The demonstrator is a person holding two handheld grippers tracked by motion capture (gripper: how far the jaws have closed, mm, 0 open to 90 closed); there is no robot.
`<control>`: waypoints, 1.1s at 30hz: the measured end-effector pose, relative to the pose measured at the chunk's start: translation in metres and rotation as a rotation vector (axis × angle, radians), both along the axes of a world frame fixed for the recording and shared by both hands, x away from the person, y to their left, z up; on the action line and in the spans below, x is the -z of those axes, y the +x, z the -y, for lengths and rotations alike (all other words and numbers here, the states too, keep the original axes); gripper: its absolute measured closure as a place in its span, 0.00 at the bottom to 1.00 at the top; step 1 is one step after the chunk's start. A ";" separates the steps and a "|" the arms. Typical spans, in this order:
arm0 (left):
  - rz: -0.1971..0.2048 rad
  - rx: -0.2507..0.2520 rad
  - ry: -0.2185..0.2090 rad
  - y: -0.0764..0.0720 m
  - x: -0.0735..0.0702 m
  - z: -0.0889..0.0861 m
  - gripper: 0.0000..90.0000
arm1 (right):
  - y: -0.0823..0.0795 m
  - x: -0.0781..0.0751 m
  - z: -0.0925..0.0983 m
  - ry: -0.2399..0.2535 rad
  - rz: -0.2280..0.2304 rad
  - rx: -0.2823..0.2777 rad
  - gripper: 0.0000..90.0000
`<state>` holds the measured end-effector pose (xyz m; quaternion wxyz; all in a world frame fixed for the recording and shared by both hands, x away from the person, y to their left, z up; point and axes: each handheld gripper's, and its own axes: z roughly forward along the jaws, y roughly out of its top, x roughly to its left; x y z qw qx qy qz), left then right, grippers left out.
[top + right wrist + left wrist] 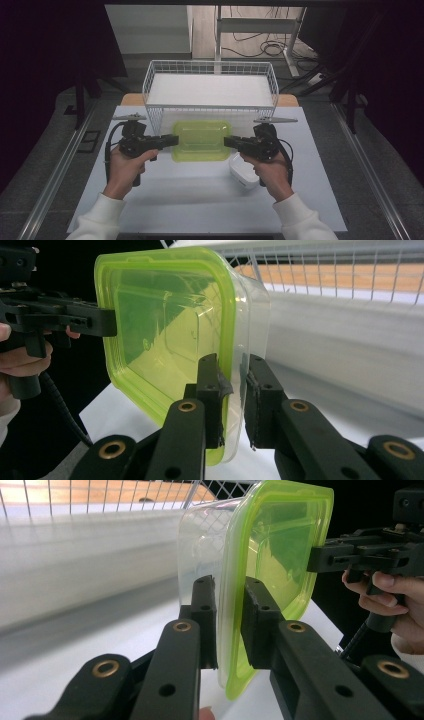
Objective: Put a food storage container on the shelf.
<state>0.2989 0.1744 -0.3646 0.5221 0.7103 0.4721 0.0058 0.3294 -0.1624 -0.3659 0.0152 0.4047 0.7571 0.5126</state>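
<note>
Green-lidded container, rim between left gripper fingers, right gripper likewise

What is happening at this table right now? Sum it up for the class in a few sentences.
A person holds a set of tongs in each hand and has a clear container with a green lid gripped from both ends. The left tongs clamp the lid's rim on one side, the right tongs on the opposite side. The container sits just in front of a white wire basket. A small white container lies on the table near the right hand.
</note>
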 end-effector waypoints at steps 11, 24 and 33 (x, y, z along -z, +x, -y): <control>0.036 0.003 0.009 0.013 -0.024 0.006 0.88 | 0.009 -0.028 0.007 0.006 0.048 0.013 0.87; 0.060 -0.005 0.008 0.030 -0.044 0.010 0.88 | 0.023 -0.047 0.010 0.013 0.081 0.014 0.87; 0.074 -0.001 0.018 0.042 -0.054 0.012 0.88 | 0.032 -0.055 0.012 0.021 0.094 0.021 0.87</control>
